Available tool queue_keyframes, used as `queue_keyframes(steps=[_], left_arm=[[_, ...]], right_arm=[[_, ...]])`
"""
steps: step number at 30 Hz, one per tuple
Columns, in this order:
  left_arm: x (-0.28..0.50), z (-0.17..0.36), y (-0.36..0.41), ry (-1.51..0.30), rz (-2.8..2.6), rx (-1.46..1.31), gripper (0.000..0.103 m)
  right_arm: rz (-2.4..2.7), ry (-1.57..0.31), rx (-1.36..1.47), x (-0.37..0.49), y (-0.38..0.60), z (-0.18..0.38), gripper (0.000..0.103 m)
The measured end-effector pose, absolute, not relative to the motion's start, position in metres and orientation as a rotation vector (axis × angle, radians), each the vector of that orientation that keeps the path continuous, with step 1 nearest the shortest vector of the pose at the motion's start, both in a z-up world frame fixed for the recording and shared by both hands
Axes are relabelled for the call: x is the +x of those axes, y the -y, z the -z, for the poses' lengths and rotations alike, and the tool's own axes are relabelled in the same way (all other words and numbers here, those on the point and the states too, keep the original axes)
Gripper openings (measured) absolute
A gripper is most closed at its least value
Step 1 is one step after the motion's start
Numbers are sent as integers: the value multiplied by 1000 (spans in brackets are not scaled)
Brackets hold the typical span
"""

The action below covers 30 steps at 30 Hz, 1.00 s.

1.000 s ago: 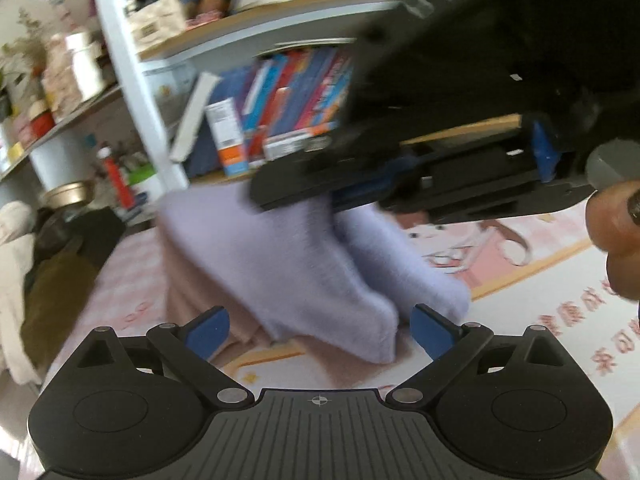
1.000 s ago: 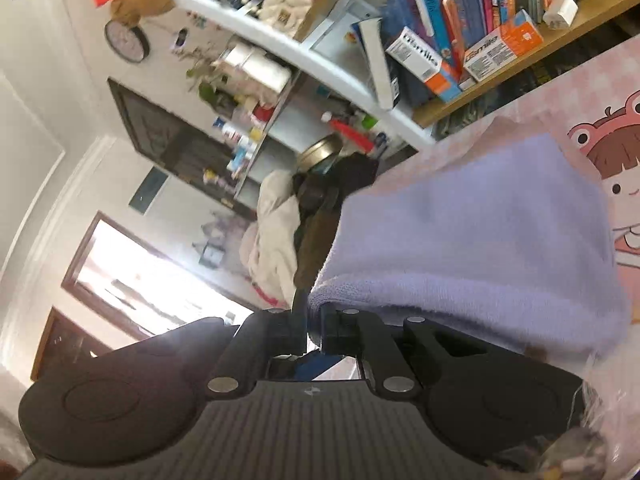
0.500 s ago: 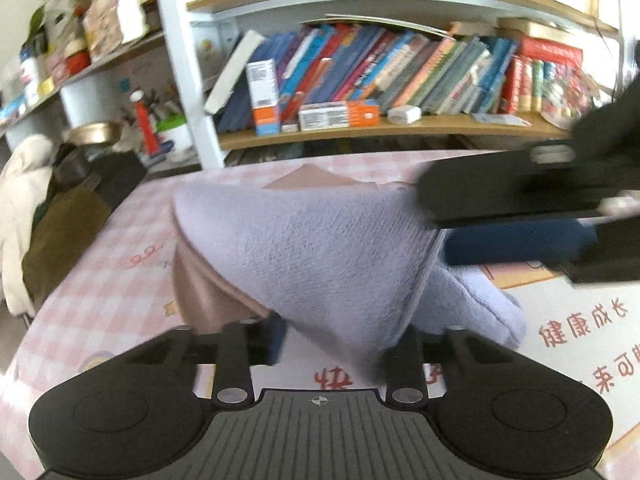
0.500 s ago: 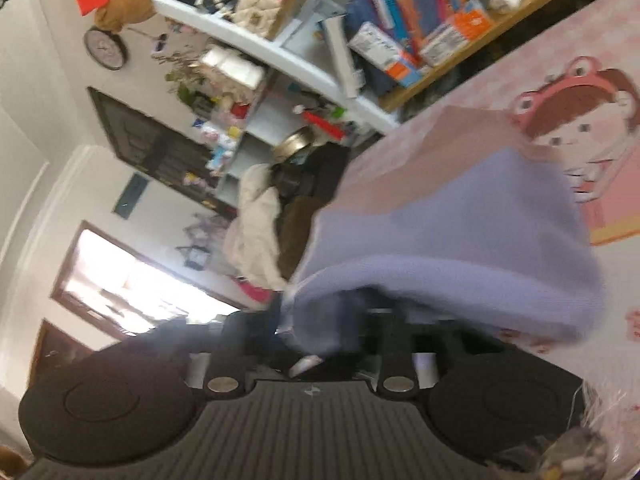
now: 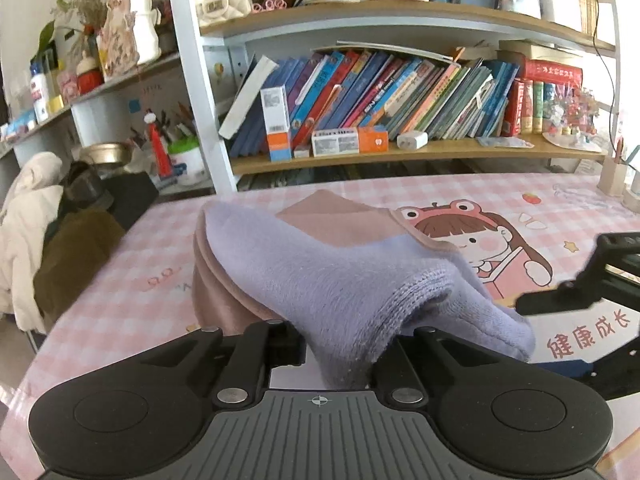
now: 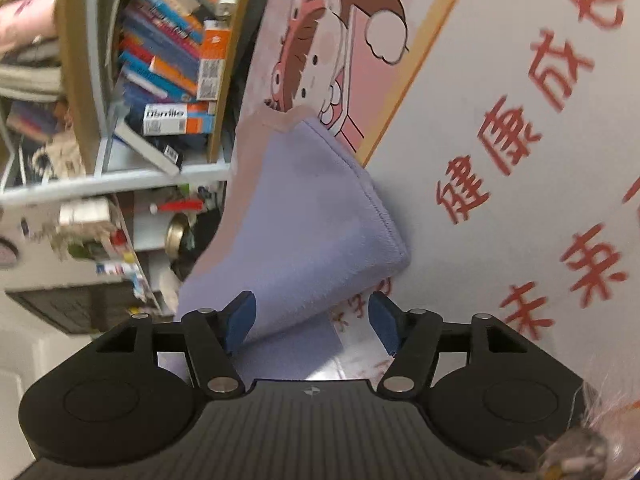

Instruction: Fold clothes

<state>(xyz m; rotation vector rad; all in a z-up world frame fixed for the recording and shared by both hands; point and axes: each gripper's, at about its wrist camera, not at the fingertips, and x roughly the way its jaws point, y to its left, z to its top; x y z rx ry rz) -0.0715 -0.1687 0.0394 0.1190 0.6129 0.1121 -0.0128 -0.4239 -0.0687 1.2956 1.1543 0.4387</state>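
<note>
Fleece garment (image 5: 332, 276): lilac plush on the outside with a dusty-pink inner face and trim, already doubled over into a thick bundle; exactly what kind of clothing it is cannot be told.
Position: it lies on the surface (image 5: 520, 200), just left of the cartoon girl print (image 5: 472, 236), with its near lilac corner raised off the mat.
Likely handling: judged soft, light and floppy, with no stiffness of its own, so any unsupported part will sag; the pile looks grippy rather than slippery, and nothing about it seems fragile.
Where to hold: the stitched hem and the corners give the firmest bite; pinching through all the layers at the fold should keep the stack from sliding apart.
Left hand-held gripper (image 5: 340, 356): clenched on the near lilac corner, the cloth bunched between its fingers and draped over them.
Right hand-held gripper (image 6: 312, 320): released, blue pads (image 6: 240, 316) spread apart; the lilac edge hangs just ahead of them and seems to brush the left pad, but nothing is pinched.
Surface: pink checked mat with the cartoon girl print and red characters (image 6: 516, 140) to the right of the garment.
Bookshelf (image 5: 380, 92): stands behind the cartoon girl print, packed with leaning books.
Risk: with one corner held alone, the free layers may unfold.
</note>
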Motion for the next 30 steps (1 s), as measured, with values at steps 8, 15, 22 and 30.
queue_keyframes(steps=[8,15,22,30], left_arm=[[-82,-45,159,-609,-154,138,8],[-92,-67,164,-555,-112,155,3],[-98,-146,201,-286,259,88,3],[-104,-206,216,-26,665,-159,4]], right_arm=[[-335,-1218,1438,2,399,84,62],[-370,-998,1397,11,412,54,13],[-588,-398,1171,27,477,-87,12],[-812,115,767,16,507,-266,12]])
